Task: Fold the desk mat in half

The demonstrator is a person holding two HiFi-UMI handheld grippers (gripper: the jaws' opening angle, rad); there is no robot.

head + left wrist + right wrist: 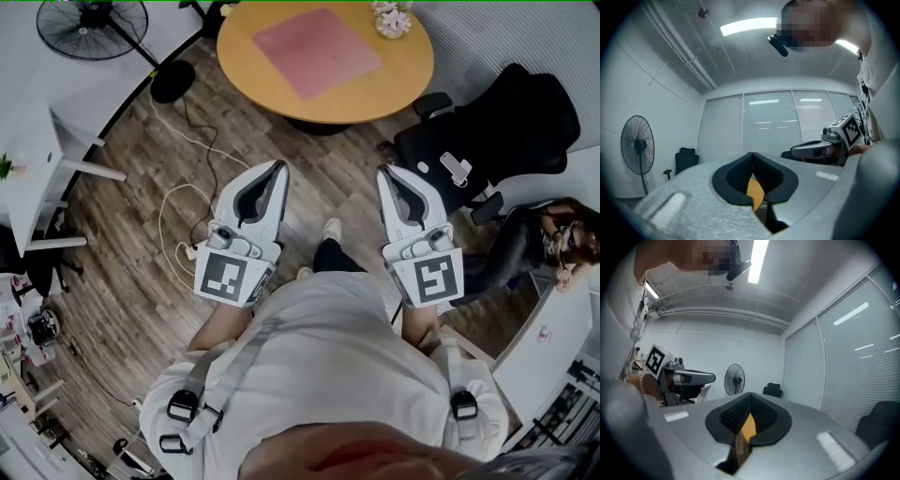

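A pink desk mat (316,52) lies flat and unfolded on the round wooden table (403,89) at the top of the head view. Both grippers hover over the wooden floor, close to my body and well short of the table, with their tips pointing toward it. The left gripper (277,165) has its jaws together with nothing between them. The right gripper (384,172) is likewise shut and empty. In the left gripper view the closed jaws (752,153) show only a sliver of orange table through the gap. The right gripper view shows its jaws (750,393) the same way.
A small flower pot (392,19) stands on the table's far right edge. A black office chair (487,131) is to the right of the table, a standing fan (92,26) at top left and a white desk (28,159) at left. Cables (178,216) trail on the floor. A person (553,239) sits at far right.
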